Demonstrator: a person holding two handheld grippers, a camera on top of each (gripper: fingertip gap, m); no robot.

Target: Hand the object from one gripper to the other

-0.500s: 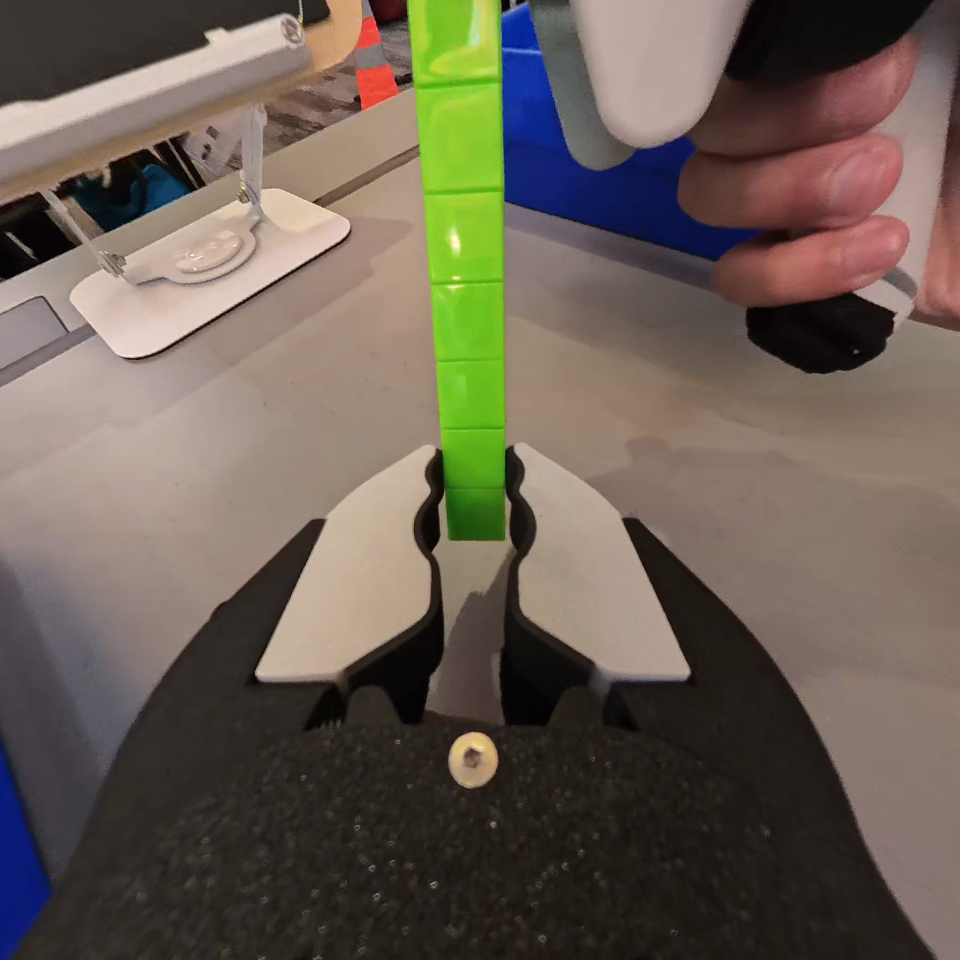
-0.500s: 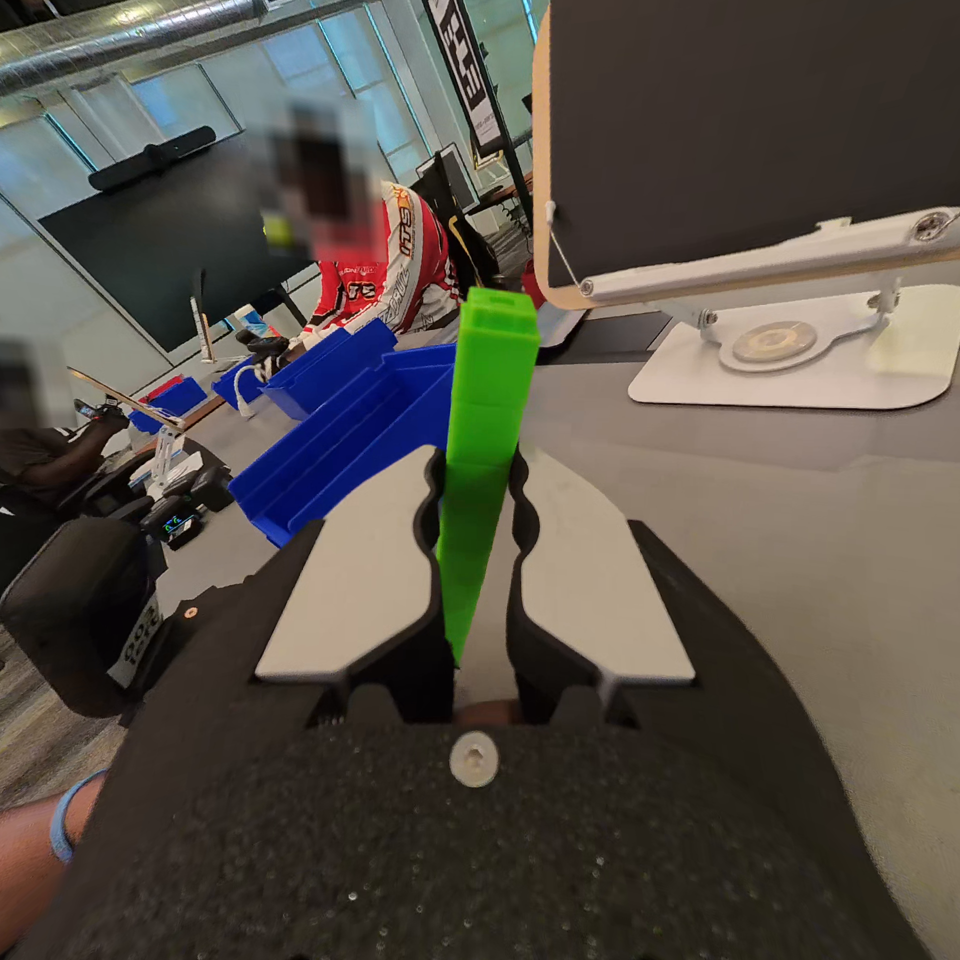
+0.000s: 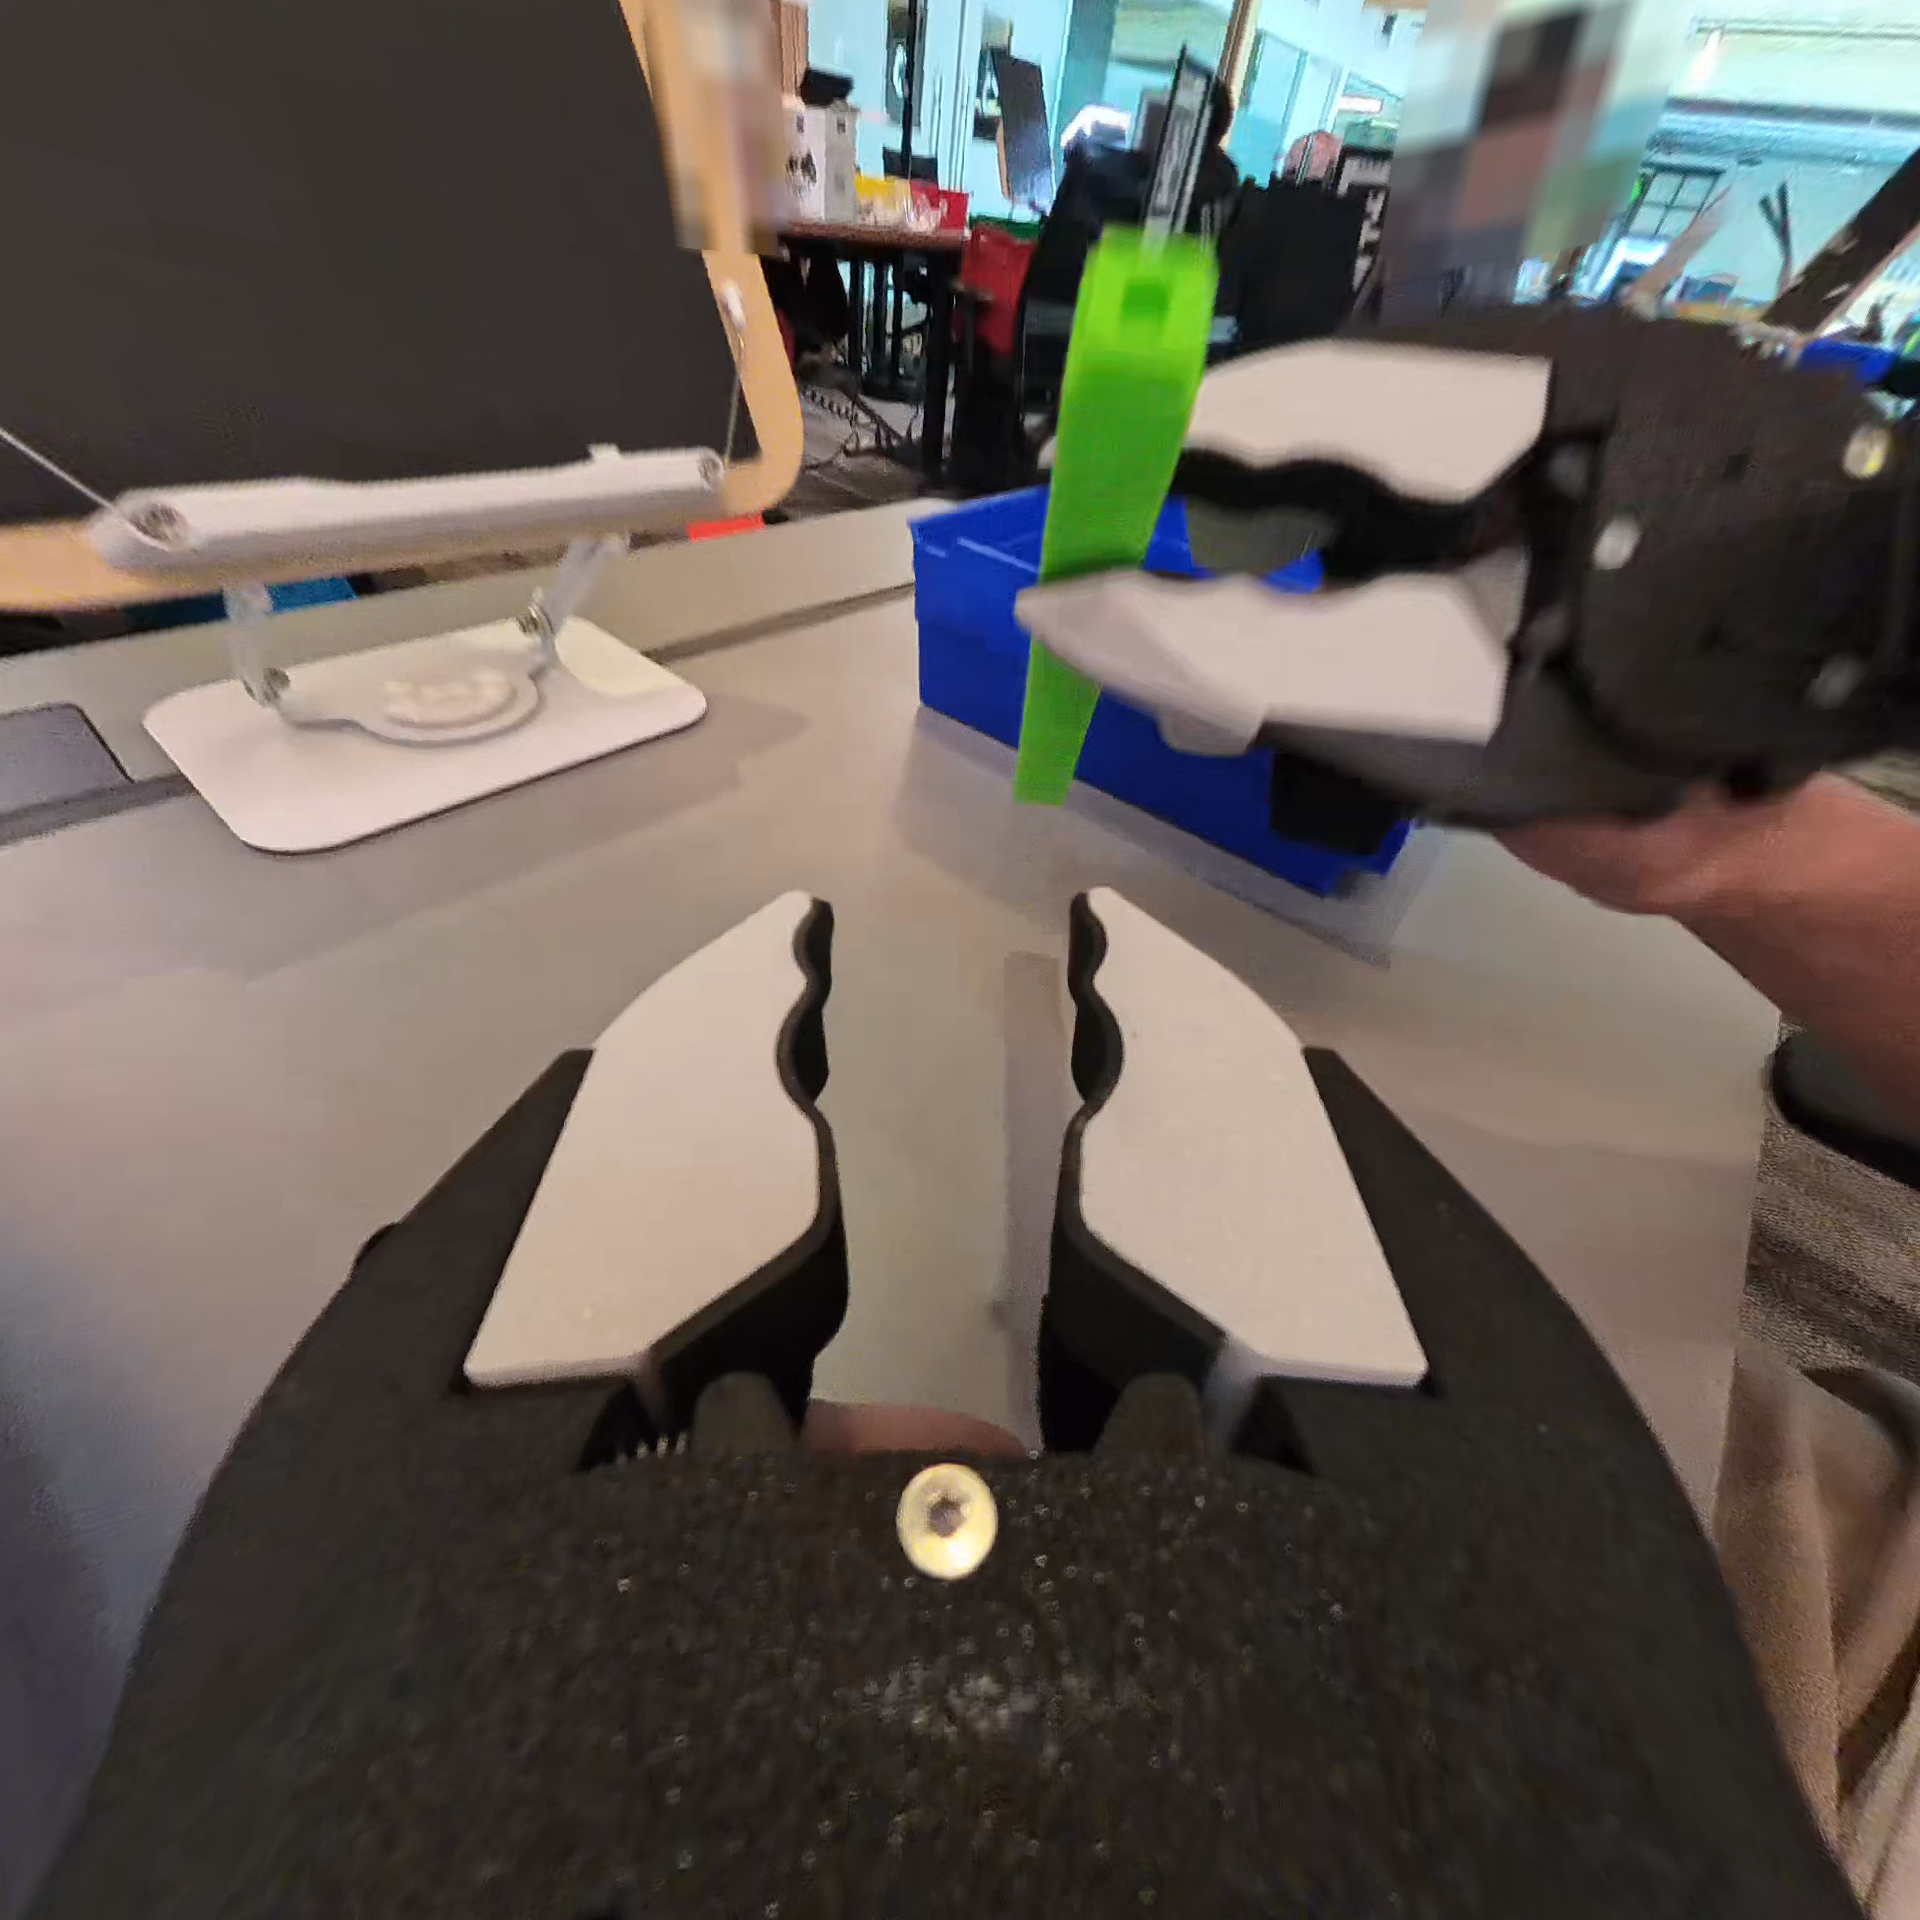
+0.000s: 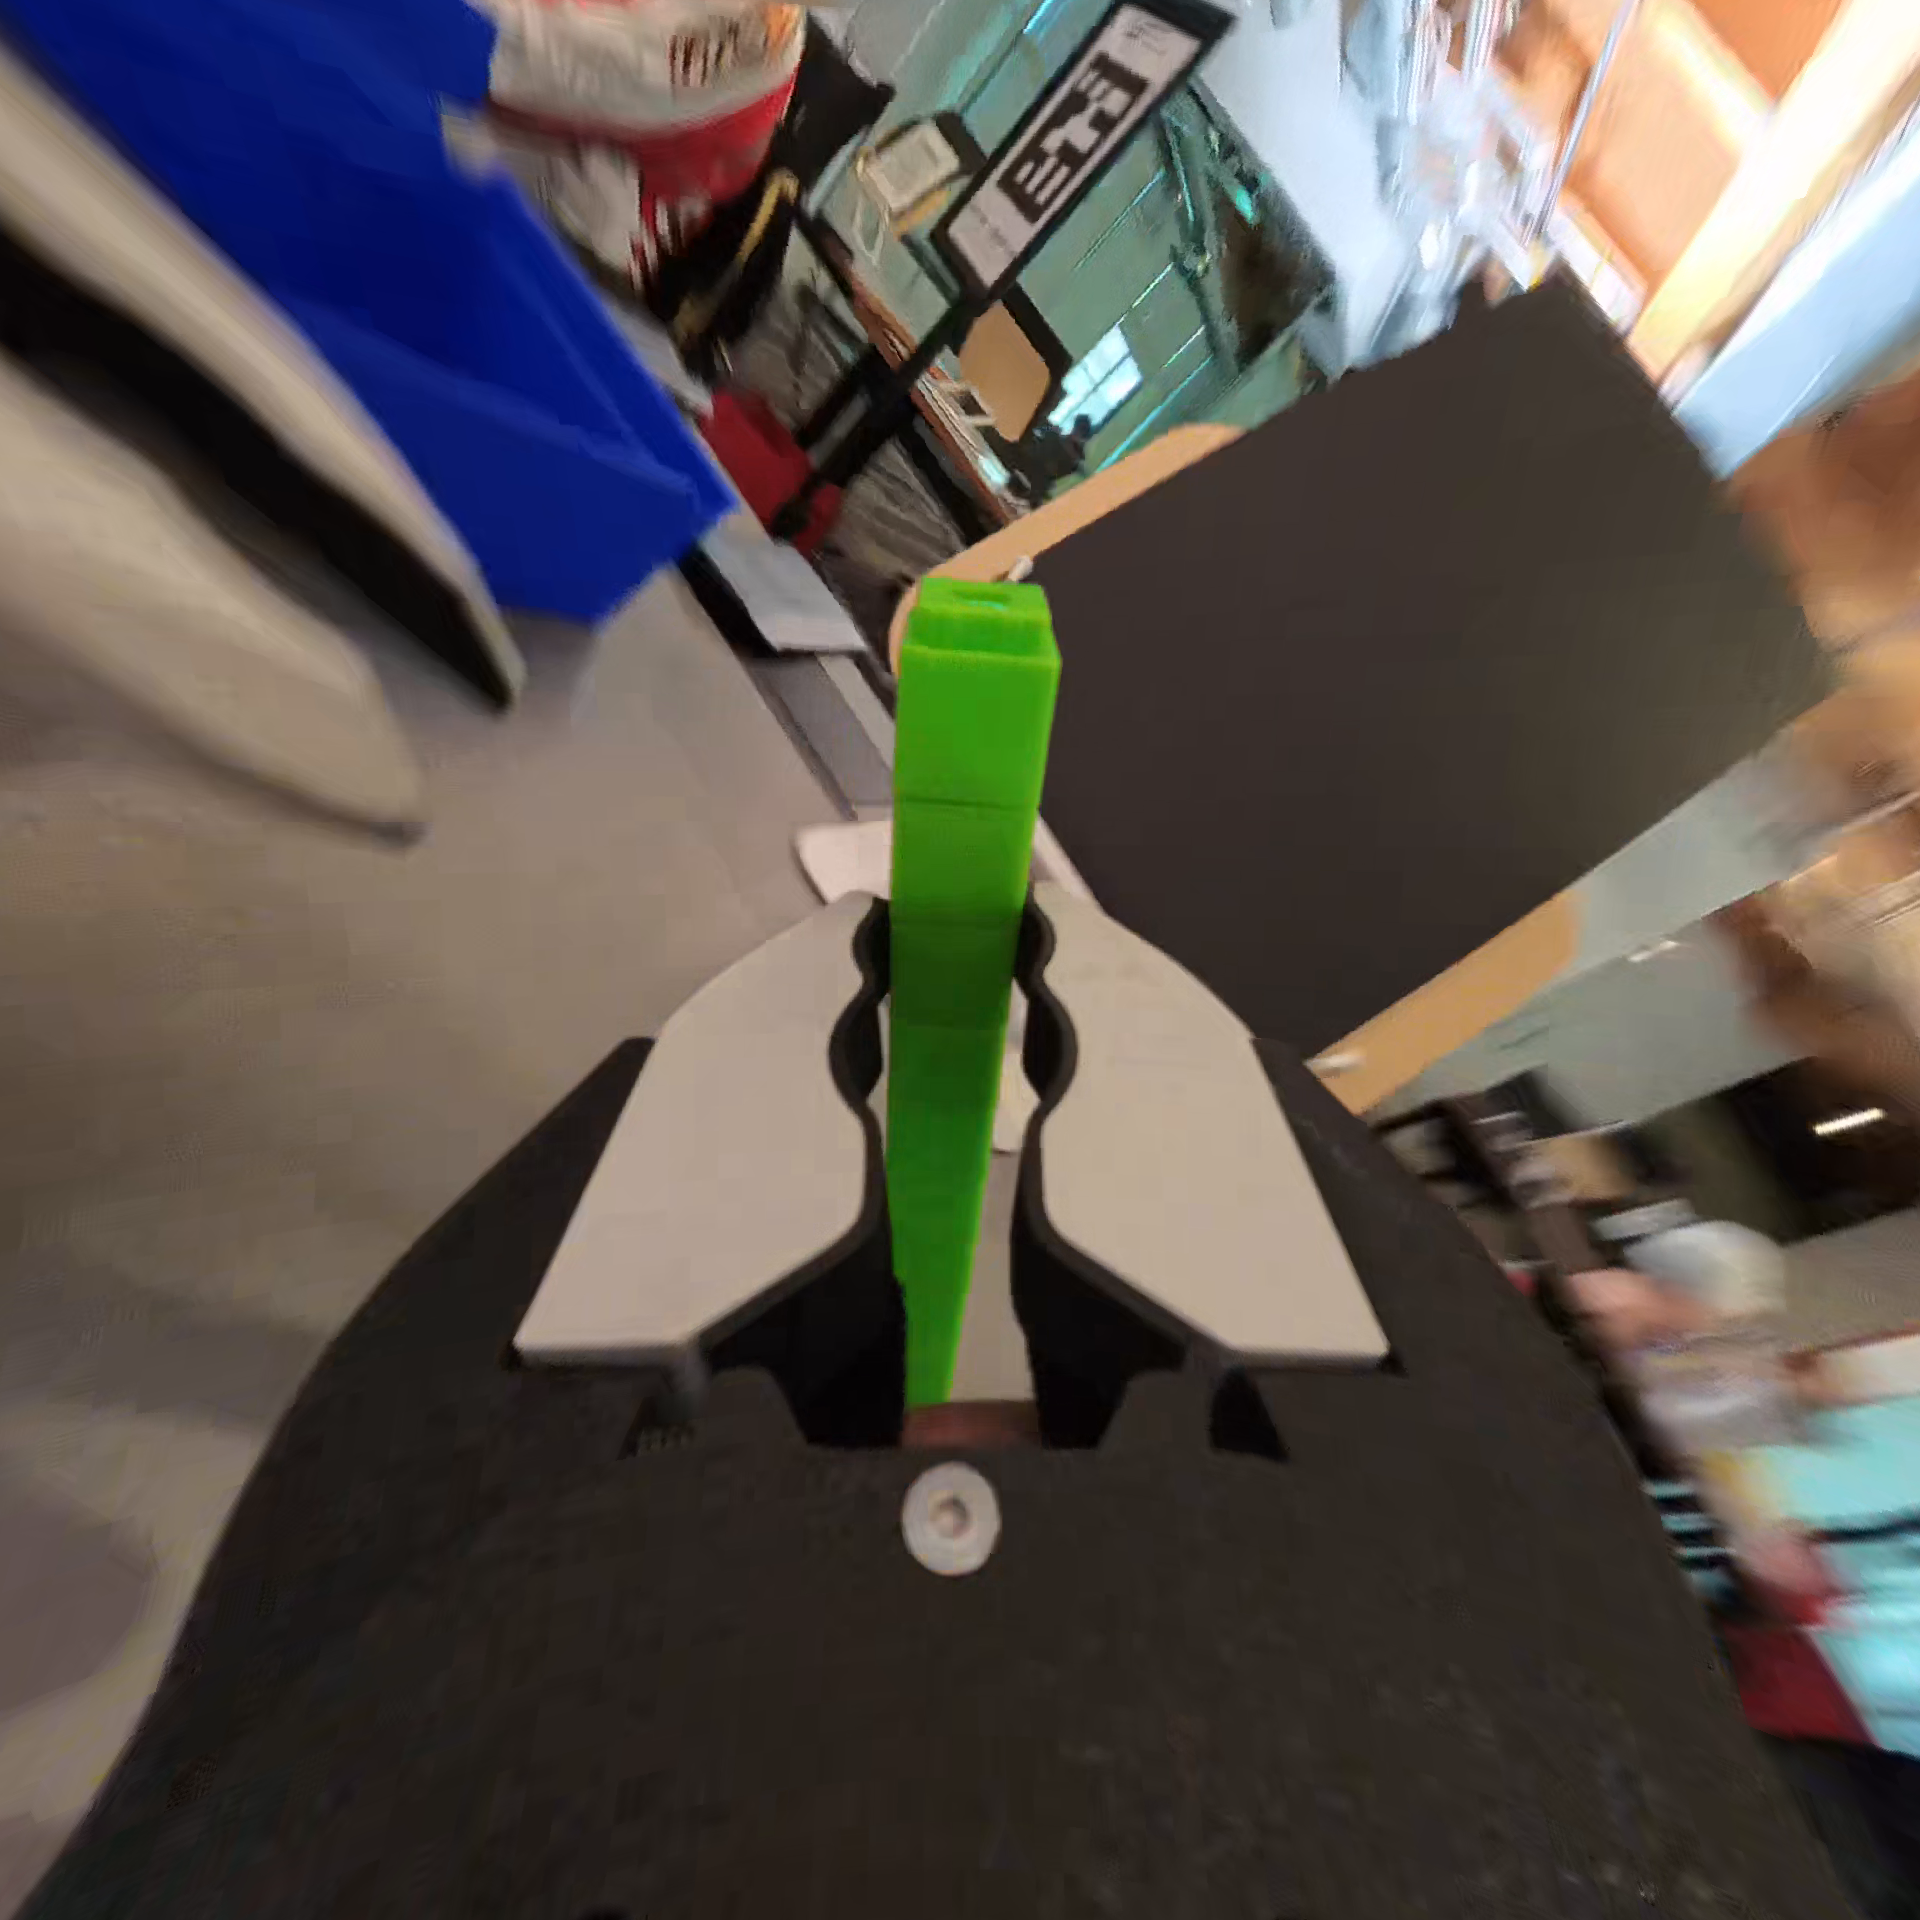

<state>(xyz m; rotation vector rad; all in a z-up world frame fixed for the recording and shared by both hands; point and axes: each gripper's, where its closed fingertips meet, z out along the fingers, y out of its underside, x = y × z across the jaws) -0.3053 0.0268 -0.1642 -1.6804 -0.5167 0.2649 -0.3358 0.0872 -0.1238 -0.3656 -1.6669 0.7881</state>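
Observation:
The object is a long bright green bar of joined cubes (image 4: 971,748). My right gripper (image 4: 956,925) is shut on it; the bar runs between the jaws and sticks out well past the fingertips. In the left wrist view the right gripper (image 3: 1081,540) comes in from the upper right, turned on its side, and holds the green bar (image 3: 1117,416) roughly upright above the table. My left gripper (image 3: 951,914) is open and empty, below and in front of the bar, apart from it. Its fingers (image 4: 208,665) show blurred at the upper left of the right wrist view.
A blue bin (image 3: 997,665) stands on the grey table (image 3: 312,1039) behind the bar. A white tablet stand (image 3: 416,727) with a dark screen (image 3: 364,208) is at the back left. A hand (image 3: 1714,862) holds the right gripper. People sit in the background.
My left gripper has opened, let go of the bar's lower end and drawn back. The right gripper alone holds the bar and has swung, so its view is tilted and blurred.

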